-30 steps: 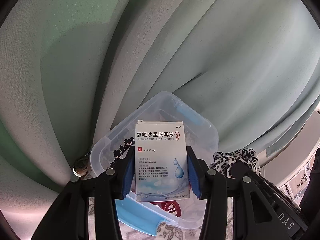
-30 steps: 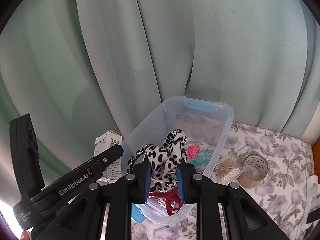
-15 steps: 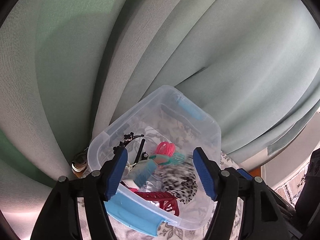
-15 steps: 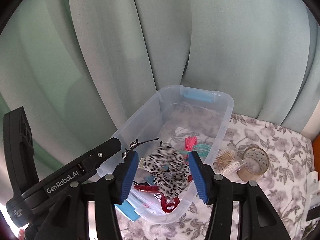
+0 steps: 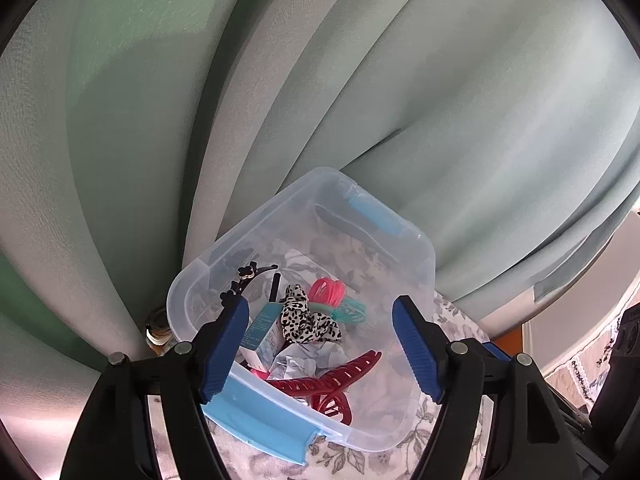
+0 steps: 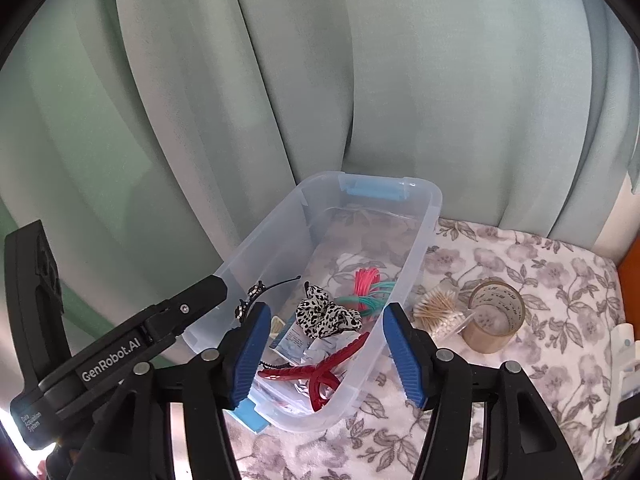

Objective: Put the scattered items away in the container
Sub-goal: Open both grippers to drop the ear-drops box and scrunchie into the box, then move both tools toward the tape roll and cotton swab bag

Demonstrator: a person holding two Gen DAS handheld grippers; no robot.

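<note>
A clear plastic bin [image 5: 420, 248] [image 6: 424, 240] with blue latches stands on the floral cloth against the curtain. Inside lie a leopard-print scrunchie [image 5: 308, 320] [image 6: 326, 316], an ear-drops box [image 5: 262, 332] [image 6: 294, 340], a red claw clip [image 5: 332, 380] [image 6: 316, 372], pink and teal hair ties [image 5: 334, 294] [image 6: 370, 286] and a black headband [image 5: 248, 276] [image 6: 260, 292]. My left gripper [image 5: 320, 348] is open and empty above the bin's near end. My right gripper [image 6: 324, 354] is open and empty above the bin too. The left gripper's body [image 6: 120, 348] shows in the right wrist view.
A bundle of cotton swabs [image 6: 436, 312] and a roll of brown tape [image 6: 494, 318] lie on the floral cloth [image 6: 540, 280] right of the bin. A white object [image 6: 624, 364] sits at the far right edge. Pale green curtains [image 6: 320, 80] hang close behind.
Both grippers opened. The left one let go of the ear-drops box and the right one let go of the scrunchie; both now lie in the bin. Both grippers have pulled back slightly.
</note>
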